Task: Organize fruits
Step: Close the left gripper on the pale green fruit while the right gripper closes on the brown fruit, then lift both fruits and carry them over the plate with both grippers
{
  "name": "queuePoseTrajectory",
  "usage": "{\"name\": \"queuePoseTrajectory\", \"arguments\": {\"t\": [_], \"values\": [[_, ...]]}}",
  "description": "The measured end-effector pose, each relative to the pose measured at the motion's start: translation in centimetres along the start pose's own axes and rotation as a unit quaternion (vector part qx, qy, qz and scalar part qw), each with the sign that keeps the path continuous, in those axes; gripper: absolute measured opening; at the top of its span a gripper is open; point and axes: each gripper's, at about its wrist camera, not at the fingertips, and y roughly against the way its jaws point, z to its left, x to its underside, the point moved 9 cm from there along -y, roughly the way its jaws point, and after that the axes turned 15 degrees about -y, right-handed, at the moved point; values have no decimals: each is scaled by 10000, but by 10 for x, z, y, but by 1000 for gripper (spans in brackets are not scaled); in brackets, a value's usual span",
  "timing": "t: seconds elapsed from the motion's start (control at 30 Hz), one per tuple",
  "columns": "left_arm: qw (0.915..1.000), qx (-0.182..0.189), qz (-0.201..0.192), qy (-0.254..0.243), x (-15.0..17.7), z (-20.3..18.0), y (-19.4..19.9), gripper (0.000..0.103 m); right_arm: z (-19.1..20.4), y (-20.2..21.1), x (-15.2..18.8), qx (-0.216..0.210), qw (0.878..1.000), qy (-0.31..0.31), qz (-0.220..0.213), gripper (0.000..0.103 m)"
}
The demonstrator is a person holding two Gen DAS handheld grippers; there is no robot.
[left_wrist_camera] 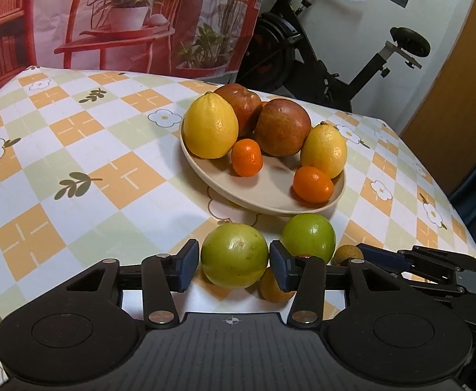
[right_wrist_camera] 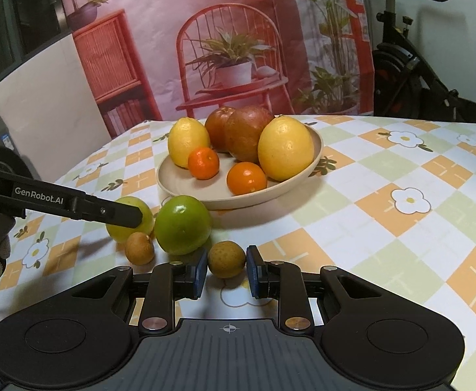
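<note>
The right gripper is sitting clamped on a small brownish fruit near the table's front edge. Just left, the left gripper is straddling a green fruit, its jaws apart; whether the pads are touching the skin is hard to tell. A second green fruit is resting beside it, with another small brown fruit lying close by. Farther back, a beige plate on the checked tablecloth is carrying two lemons, two reddish fruits and two small oranges.
</note>
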Motion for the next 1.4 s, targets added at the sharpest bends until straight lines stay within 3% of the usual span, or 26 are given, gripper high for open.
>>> {"name": "queuePoseTrajectory", "arguments": {"t": [0.3, 0.6, 0.9, 1.2, 1.3, 1.4], "values": [[9998, -51, -121, 114, 3, 1, 7, 49, 0, 0, 0, 1, 10000, 10, -17, 23], [9986, -139, -501, -119, -26, 3, 34, 49, -4, 8, -17, 25, 9997, -149, -215, 23], [9943, -257, -966, -376, -79, 5, 56, 49, 10, 28, -77, -120, 9969, 82, -773, 23], [9845, -470, -1513, -750, -136, 0, 76, 49, 31, 39, -147, -254, 9902, 418, -1309, 23], [9849, -449, -1437, -856, -139, -2, 67, 49, 32, 33, -156, -223, 9900, 520, -1294, 23], [9895, -321, -1100, -876, -124, -4, 45, 49, 29, 20, -151, -156, 9919, 599, -1107, 23]]}}
